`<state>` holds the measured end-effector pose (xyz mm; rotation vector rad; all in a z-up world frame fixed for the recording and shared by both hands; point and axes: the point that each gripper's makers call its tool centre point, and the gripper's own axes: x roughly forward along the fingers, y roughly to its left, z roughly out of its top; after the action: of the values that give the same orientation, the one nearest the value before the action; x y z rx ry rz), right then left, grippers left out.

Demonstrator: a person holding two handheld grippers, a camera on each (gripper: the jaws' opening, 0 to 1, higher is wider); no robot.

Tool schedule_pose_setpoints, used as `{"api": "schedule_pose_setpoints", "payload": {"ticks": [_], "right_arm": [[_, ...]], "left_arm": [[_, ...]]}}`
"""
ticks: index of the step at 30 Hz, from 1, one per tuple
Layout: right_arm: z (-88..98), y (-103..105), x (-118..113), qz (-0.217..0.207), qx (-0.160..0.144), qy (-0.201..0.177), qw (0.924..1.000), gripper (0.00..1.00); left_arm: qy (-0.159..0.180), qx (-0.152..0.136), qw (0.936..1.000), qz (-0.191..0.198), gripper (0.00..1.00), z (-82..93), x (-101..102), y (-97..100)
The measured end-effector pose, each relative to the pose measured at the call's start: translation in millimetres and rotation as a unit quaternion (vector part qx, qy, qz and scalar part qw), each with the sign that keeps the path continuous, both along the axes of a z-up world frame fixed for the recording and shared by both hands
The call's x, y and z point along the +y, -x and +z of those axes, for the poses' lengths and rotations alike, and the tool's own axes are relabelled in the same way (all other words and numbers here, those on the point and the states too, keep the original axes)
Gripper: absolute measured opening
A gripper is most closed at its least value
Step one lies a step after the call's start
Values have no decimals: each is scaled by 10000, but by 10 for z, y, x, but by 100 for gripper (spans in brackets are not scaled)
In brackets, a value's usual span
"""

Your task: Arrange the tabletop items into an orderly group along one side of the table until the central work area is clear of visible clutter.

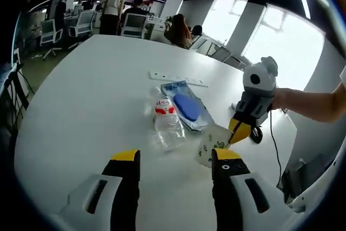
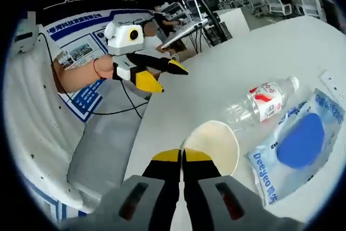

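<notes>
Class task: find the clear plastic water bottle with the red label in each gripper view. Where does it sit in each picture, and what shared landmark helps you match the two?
Left gripper view: the water bottle lies on its side at centre, left of the blue packet.
Right gripper view: the bottle lies right of centre, above the packet.
Shared landmark: the blue packet, right beside the bottle.

In the left gripper view, the paper cup at lower centre is partly covered by the right gripper and by the left gripper's own jaw — its rim cannot be seen whole. The print on the bottle label is too small to read. In the right gripper view, the blue pouch runs off the right edge, and the white power strip at far right is cut off — only one end shows.
</notes>
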<state>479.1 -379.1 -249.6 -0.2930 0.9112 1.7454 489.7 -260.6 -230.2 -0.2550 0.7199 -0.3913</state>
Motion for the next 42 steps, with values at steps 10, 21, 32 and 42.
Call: {"api": "schedule_pose_setpoints", "payload": {"ticks": [10,21,32,42], "right_arm": [[-79,14,-38,881,-2042,541,9735,0],[-216,289,-45,2253,-3048,853,9215,0],[-345,399,-73,2819,-3400,921,8924,0],[-420,394,-89,2831,-3388,947,8923,0]], "left_arm": [[50,-46,10000,34,53,12,21,33],[92,-27,9999,97,52,-24,40,84],[146,-33,9998,122,52,-35,19,88],[137,-27,9998,107,53,-50,-4,96]]}}
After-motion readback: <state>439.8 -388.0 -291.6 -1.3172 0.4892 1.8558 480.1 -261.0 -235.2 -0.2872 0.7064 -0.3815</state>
